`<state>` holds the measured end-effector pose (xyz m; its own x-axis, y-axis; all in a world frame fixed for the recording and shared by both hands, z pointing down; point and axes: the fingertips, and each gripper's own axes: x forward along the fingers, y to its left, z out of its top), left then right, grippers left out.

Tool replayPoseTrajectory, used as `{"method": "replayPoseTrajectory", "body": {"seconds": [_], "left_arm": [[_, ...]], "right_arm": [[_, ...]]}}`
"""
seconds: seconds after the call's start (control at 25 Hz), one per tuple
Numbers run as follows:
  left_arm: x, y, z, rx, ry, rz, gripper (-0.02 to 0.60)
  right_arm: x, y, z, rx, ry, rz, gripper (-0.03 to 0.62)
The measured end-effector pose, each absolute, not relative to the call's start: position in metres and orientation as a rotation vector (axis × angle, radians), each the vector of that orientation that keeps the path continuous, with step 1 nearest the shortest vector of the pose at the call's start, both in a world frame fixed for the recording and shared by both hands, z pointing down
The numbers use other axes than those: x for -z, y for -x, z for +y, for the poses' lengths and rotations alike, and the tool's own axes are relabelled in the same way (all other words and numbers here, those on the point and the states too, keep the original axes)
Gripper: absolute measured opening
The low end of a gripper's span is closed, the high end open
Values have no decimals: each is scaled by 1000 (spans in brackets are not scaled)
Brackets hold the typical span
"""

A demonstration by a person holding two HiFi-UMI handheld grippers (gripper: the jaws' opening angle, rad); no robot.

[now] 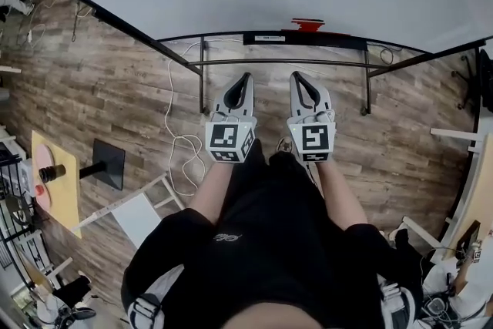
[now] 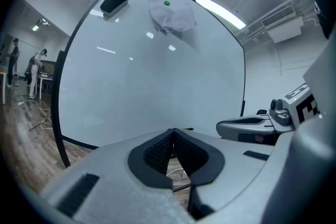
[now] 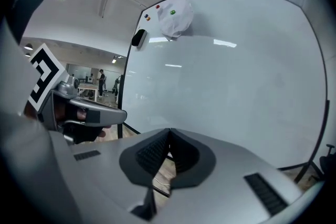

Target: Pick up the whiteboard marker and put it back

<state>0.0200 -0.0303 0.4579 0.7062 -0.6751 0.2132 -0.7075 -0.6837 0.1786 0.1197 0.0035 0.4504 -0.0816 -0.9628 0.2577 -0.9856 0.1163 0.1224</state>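
A big whiteboard (image 2: pixel 157 76) on a black frame stands right in front of me, and its face (image 3: pixel 226 92) is blank. In the head view a small red thing (image 1: pixel 308 25) lies on the board's ledge (image 1: pixel 304 38); I cannot tell whether it is the marker. No marker shows in either gripper view. My left gripper (image 1: pixel 246 77) and right gripper (image 1: pixel 296 76) are held side by side, pointing at the board. The left gripper (image 2: pixel 173 131) has its jaws together with nothing between them. The right gripper (image 3: pixel 169 131) is likewise shut and holds nothing.
A black eraser (image 2: pixel 114 3) and a crumpled white sheet (image 2: pixel 170 13) under a green magnet hang near the board's top. A white cable (image 1: pixel 181 139) trails over the wooden floor. A black stand base (image 1: pixel 108 163) and a yellow board (image 1: pixel 58 181) sit at the left. People stand far off (image 2: pixel 37 68).
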Motion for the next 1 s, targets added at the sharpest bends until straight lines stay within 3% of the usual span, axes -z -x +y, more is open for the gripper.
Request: {"method": "replayPoseTrajectory", "body": {"seconds": [0.4,1.0], "left_arm": [[-421,-38,47,-240,-2707,-1168,8],[-381,-55,54,-98,-2821,-1027,7]], "right_arm": [[-411,-142,73,11,-1942,-2197,3],[-375,-140,96,62,-2026,-2168,3]]}}
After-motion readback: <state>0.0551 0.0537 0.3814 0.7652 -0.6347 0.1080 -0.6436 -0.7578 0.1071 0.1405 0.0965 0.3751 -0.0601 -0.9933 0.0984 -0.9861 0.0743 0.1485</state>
